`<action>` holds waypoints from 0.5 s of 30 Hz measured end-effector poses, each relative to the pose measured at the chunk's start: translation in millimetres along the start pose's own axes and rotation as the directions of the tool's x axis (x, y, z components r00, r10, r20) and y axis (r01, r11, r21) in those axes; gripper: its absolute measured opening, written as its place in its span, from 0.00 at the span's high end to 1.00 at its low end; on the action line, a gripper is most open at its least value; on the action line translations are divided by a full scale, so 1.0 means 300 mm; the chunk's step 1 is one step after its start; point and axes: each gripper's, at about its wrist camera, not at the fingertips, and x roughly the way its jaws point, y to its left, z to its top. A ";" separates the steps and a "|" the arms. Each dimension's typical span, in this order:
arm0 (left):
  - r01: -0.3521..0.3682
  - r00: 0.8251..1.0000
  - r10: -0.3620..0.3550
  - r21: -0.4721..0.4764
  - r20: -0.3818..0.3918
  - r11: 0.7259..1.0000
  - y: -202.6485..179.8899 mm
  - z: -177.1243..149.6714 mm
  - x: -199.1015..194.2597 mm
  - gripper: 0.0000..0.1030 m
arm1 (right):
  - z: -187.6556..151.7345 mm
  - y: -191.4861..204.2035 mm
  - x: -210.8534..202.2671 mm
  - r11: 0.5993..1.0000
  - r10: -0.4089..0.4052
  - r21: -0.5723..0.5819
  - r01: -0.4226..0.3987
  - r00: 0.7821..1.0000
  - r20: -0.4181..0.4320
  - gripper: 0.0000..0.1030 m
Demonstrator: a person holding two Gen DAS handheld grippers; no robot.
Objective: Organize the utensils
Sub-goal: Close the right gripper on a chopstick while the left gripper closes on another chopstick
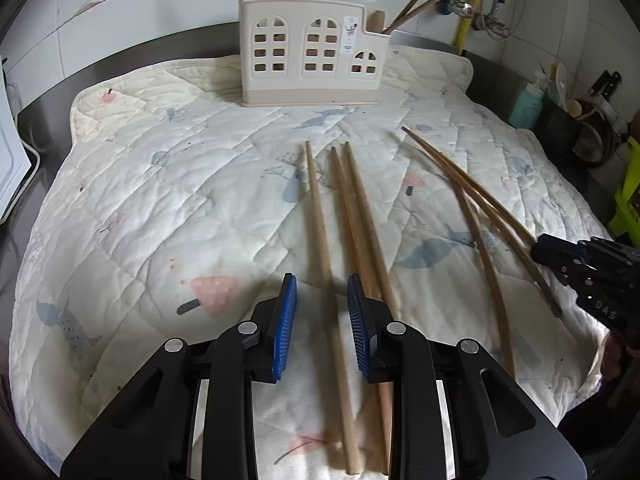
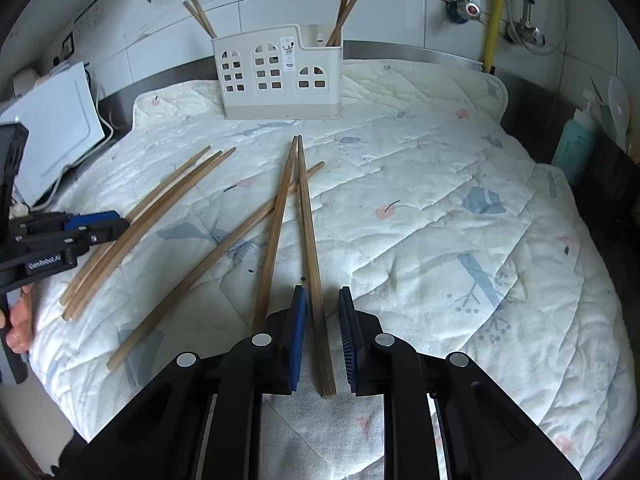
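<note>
A cream utensil holder (image 1: pixel 308 60) with window cut-outs stands at the back of the quilted mat; it also shows in the right wrist view (image 2: pixel 280 76) and holds a few chopsticks. Several wooden chopsticks lie loose on the mat. My left gripper (image 1: pixel 322 292) is open, its blue pads on either side of one light chopstick (image 1: pixel 324 240). Two more chopsticks (image 1: pixel 360 216) lie just right of it. My right gripper (image 2: pixel 322 308) is open around a darker chopstick (image 2: pixel 310 248). Another dark chopstick (image 2: pixel 276 232) lies just left of it.
The quilted mat (image 2: pixel 460 208) covers a dark counter. A white appliance (image 2: pixel 52 128) sits at the left, a teal bottle (image 2: pixel 574 144) at the right. Pipes and a yellow hose (image 2: pixel 494 12) run along the tiled wall. The left gripper (image 2: pixel 80 228) shows in the right wrist view.
</note>
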 end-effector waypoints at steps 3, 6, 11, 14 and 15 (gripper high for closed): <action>0.002 1.000 -0.002 0.001 -0.006 1.000 -0.004 -0.001 0.005 0.75 | -0.002 0.011 0.000 1.000 -0.020 -0.019 0.020 1.000 0.002 0.87; 0.003 1.000 -0.003 -0.003 -0.008 1.000 -0.001 -0.002 0.003 0.76 | -0.006 0.014 -0.001 0.999 -0.028 -0.029 0.028 1.000 0.005 0.91; 0.004 1.000 -0.004 -0.014 -0.008 1.000 0.004 -0.006 -0.002 0.81 | -0.008 0.018 -0.001 0.999 -0.036 -0.031 0.036 0.999 0.008 0.92; 0.011 1.000 -0.011 -0.019 -0.005 1.000 0.002 -0.019 -0.013 0.81 | -0.011 0.020 -0.004 0.999 -0.036 -0.027 0.036 0.999 0.011 0.93; 0.011 1.000 -0.011 -0.012 -0.007 1.000 -0.002 -0.024 -0.015 0.81 | -0.012 0.020 -0.004 0.999 -0.035 -0.028 0.035 0.999 0.009 0.93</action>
